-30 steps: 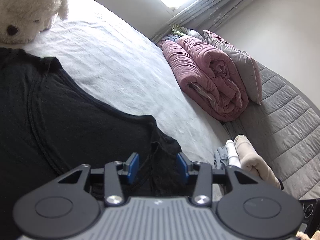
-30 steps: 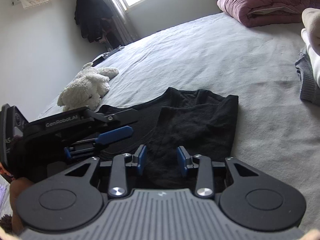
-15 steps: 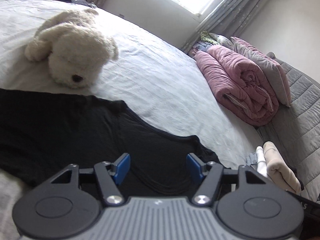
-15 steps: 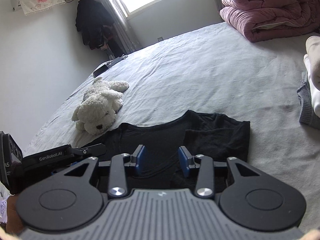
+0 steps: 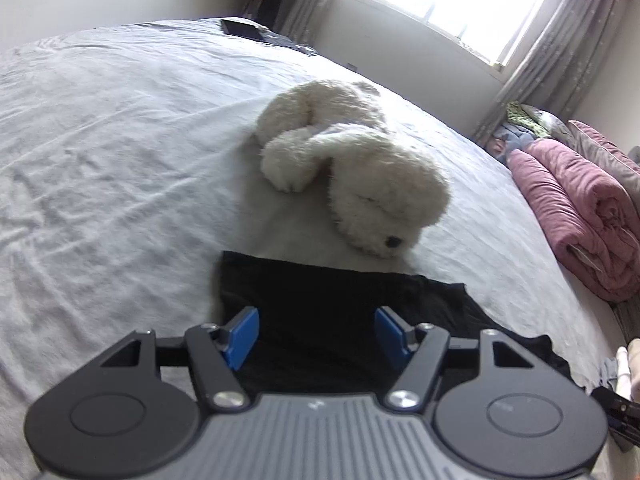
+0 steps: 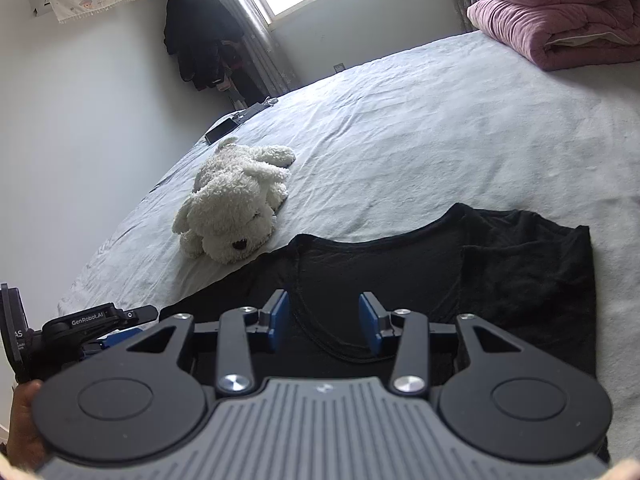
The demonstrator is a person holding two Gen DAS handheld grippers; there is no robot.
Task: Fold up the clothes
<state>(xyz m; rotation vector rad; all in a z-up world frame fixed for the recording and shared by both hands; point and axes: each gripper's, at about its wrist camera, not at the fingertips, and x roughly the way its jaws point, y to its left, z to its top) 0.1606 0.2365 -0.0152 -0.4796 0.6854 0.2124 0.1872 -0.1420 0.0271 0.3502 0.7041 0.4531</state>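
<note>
The black shirt (image 6: 420,280) lies flat on the bed (image 6: 400,140) in the lower middle of the right view, its neck hole toward the white toy dog (image 6: 236,208), one sleeve folded in at the right and its long side running left to right. The left claw (image 5: 316,334) is wide open over the shirt's left end, and the right claw (image 6: 324,320) is partly open over the neck, both holding nothing. To fold well, I think each claw should pinch only the top edge, lift softly, and lay it over straight with no wrinkles.
</note>
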